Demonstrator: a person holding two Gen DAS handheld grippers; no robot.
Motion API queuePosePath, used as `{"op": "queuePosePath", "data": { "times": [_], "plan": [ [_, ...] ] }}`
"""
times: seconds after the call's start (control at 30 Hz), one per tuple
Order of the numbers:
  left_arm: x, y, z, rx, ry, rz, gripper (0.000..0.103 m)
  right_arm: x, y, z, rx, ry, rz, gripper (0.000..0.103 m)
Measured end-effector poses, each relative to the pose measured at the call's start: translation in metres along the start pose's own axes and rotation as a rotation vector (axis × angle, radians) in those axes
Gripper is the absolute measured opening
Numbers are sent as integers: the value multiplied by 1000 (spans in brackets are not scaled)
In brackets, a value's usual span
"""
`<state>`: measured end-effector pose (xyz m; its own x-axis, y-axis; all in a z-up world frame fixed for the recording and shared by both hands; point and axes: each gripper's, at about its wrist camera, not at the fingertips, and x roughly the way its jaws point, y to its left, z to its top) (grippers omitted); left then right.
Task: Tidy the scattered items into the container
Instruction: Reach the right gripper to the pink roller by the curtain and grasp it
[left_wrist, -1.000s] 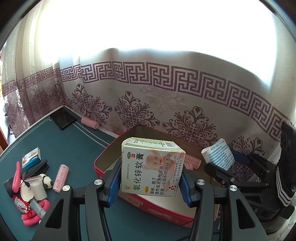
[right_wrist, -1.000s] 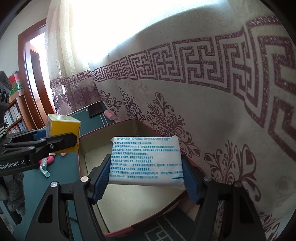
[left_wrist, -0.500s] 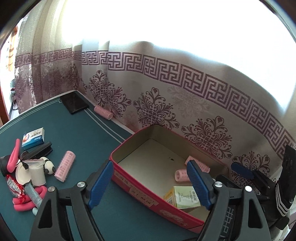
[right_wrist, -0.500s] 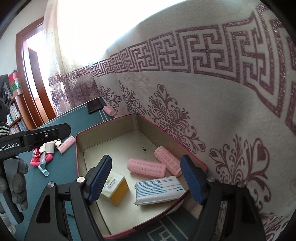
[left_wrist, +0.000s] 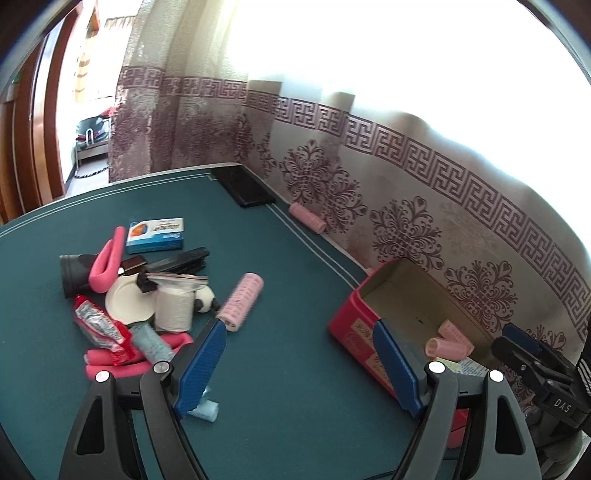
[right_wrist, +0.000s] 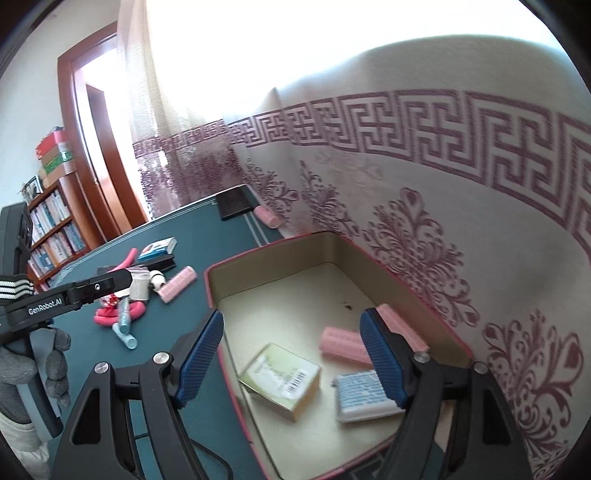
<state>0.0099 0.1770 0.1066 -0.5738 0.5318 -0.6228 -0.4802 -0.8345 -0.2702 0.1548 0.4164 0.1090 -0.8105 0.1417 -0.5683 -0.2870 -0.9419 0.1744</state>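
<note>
Blue-padded jaws of both grippers stand apart, nothing between the pads. Left gripper (left_wrist: 299, 354) points down over the green table (left_wrist: 280, 280), between the pile and the box (left_wrist: 351, 325); its right finger overlaps the box's near red wall in the left wrist view. Right gripper (right_wrist: 291, 354) hangs over the box (right_wrist: 277, 295), tilted down toward the floor of it. A grey-gloved hand (right_wrist: 33, 362) grips the left gripper's handle at the left edge of the right wrist view; a striped strap sits above it.

Box sits at the table's far edge against the curtain (right_wrist: 424, 184). Inside, by the near wall: a carton (right_wrist: 280, 376) lying tilted, barcode face up, and a white pouch (right_wrist: 362, 395) with blue print, too blurred to read. Two pink rollers (right_wrist: 343, 345) lie beside them toward the curtain-side wall.

Pile (left_wrist: 136, 302) remains on the table well apart from the box, toward the left edge: pink foam sticks, red packet, white disc, bagged roll, black pieces. One pink roller (left_wrist: 240, 301) lies just beside it. A blue-and-white carton (left_wrist: 155, 234) lies behind the pile; print not legible. Another roller (left_wrist: 307, 218) rests at the far edge near a black slab (left_wrist: 243, 186).

Writing read: "GenRobot.AI" on the left gripper's body, "DAS" on the right gripper's.
</note>
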Motion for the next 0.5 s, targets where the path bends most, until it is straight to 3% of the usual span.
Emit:
{"op": "queuePosePath", "data": {
  "times": [0.3,0.5],
  "plan": [
    [-18,69,3,-95,-23,114,83,22,51,32,-135,18,54,80],
    [-23,95,4,-104,-21,158,83,59,79,64,-178,85,109,80]
  ]
}}
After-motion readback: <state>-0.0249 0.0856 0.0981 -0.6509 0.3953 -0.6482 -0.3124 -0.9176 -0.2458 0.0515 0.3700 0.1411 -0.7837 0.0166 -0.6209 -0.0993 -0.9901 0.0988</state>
